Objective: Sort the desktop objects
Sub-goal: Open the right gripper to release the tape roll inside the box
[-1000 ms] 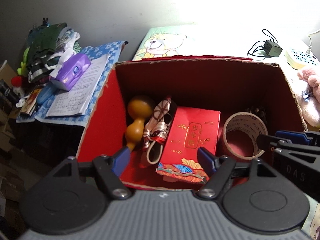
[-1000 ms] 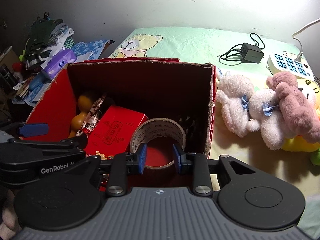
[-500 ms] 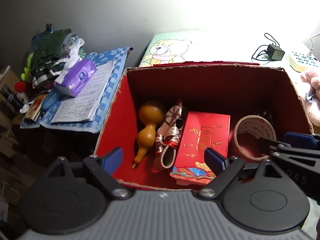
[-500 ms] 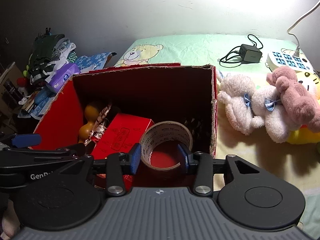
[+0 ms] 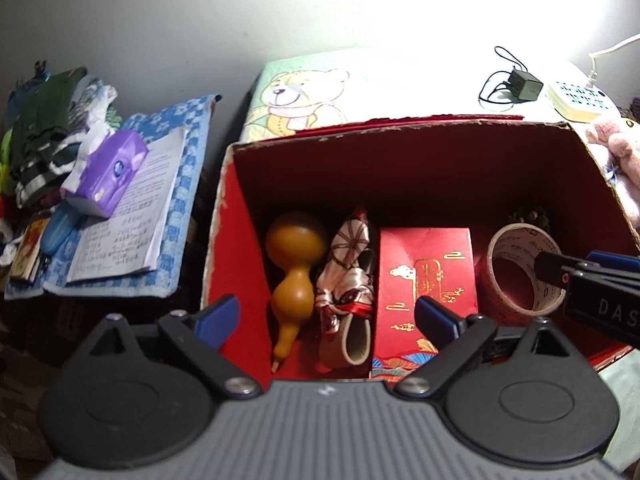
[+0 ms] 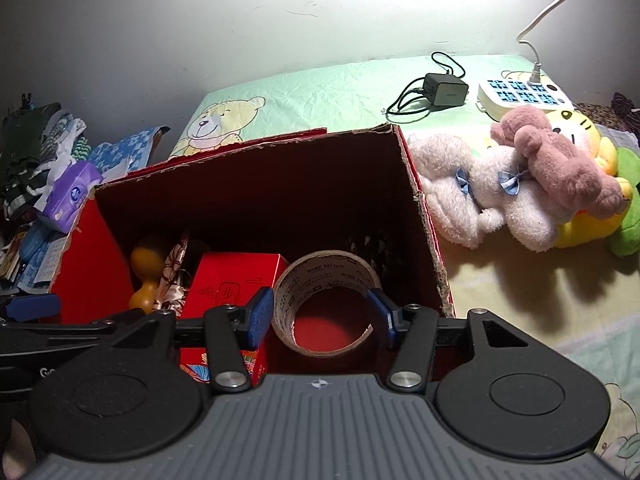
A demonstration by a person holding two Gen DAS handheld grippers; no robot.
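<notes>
An open red cardboard box holds a brown gourd, a patterned satin pouch, a red gift box, a tape roll and a pine cone. My left gripper hovers over the box's near left side, jaws wide and still opening, nothing between them. My right gripper is over the near right side, jaws opening. The tape roll lies on the box floor between its pads, which do not press on it.
Plush toys lie right of the box on a bear-print sheet. A charger and a power strip sit at the back. To the left are a tissue pack, a notebook and piled clothes.
Both pairs of jaws have spread wider. The right pads went from a narrow gap at the tape roll to flanking it. The left gripper shifted, bringing more of the left-hand clutter into view.
</notes>
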